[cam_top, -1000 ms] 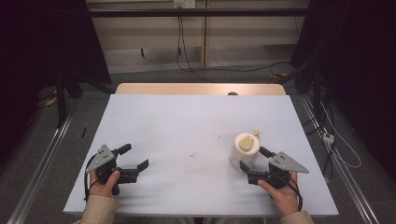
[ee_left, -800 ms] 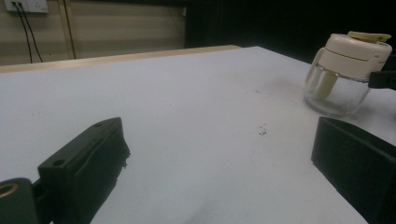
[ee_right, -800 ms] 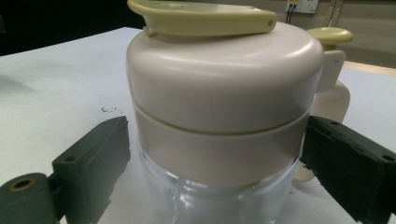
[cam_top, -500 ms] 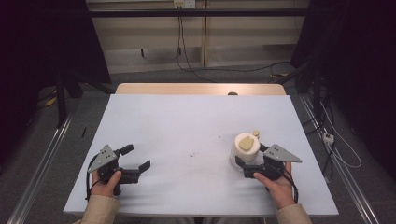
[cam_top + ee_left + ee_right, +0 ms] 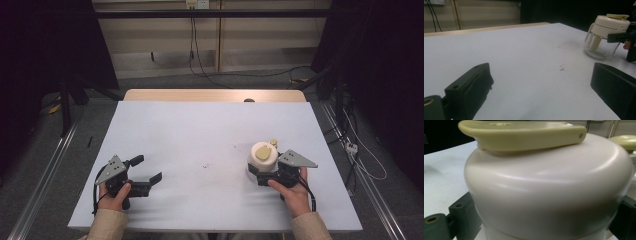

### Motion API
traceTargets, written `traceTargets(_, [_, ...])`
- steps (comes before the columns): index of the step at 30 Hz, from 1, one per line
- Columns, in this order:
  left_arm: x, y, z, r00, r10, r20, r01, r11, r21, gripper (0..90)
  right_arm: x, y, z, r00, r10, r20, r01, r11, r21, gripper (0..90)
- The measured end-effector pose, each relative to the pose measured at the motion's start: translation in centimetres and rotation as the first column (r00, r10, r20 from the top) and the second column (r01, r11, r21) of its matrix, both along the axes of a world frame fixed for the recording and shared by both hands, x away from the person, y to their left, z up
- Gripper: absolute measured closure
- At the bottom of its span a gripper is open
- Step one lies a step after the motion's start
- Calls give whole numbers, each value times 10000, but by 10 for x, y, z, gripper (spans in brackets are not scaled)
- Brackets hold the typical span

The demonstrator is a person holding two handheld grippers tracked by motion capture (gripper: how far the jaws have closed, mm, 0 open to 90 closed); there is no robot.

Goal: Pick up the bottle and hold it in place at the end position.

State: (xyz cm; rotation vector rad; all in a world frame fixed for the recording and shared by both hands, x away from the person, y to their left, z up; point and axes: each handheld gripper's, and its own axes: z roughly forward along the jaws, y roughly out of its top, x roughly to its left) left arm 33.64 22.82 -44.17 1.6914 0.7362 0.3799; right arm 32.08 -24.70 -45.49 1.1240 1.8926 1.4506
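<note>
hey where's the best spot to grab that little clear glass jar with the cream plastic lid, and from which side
Grip the cream plastic lid of the small clear glass jar across its round, straight-sided collar, coming in level from the person's side. The jar stands upright, and the yellowish flip tab on top leaves no flat hold from above. The right claw already straddles the lid this way.
</note>
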Motion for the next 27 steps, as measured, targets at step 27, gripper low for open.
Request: traceTargets(27, [0, 2, 1, 10000, 67, 66, -67, 9999, -111, 28, 3, 9, 7, 9970, -424, 646, 412, 9990, 201, 69])
